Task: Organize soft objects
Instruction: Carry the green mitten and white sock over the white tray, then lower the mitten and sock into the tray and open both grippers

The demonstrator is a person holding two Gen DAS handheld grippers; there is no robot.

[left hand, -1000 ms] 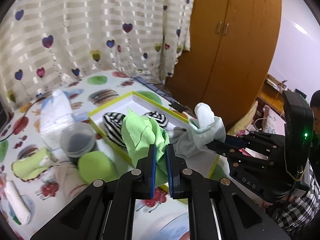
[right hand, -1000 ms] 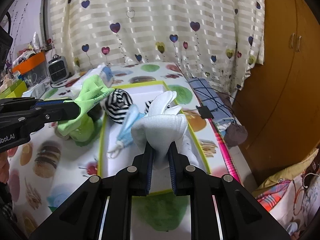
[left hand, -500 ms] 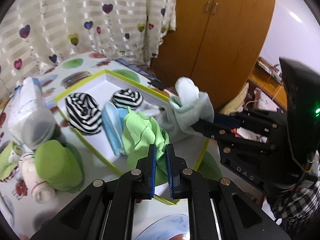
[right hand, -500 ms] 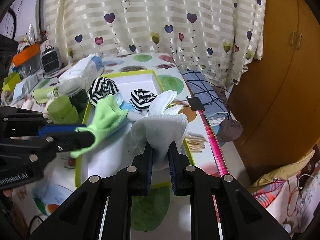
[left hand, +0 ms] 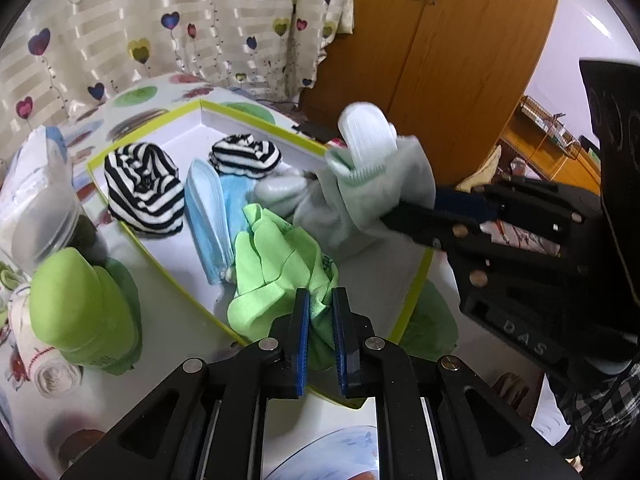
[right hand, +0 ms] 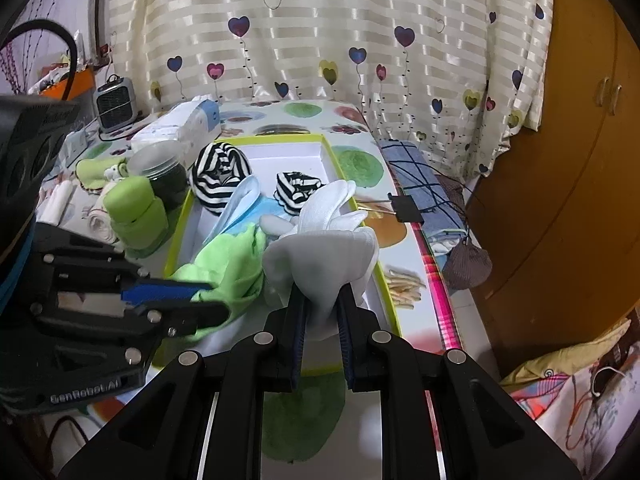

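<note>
Left gripper [left hand: 320, 300] was clamped on a crumpled lime-green fabric glove [left hand: 276, 264], jaws pressed nearly together with only thin cloth between them. Glove sat low over the near end of the shallow white cardboard tray with yellow-green rim [left hand: 416, 280], just beside a folded pale-blue face mask [left hand: 208, 216]; contact with the tray floor couldn't be confirmed. Right gripper [right hand: 322, 312] pinched a bunched white knit sock [right hand: 328, 248], held above the tray's near right side, next to the green glove.

Already in the tray: two rolled black-and-white striped socks [left hand: 146, 188] at the far end, mask between them and the glove.

Step in hand, as I read it: placing both soft items into the tray, left one closer to release.

Next move likely called for settling the glove onto free tray floor, then spreading the left jaws and lifting clear without dragging cloth. Sock needed a spot on the right, not stacked on the glove.
</note>
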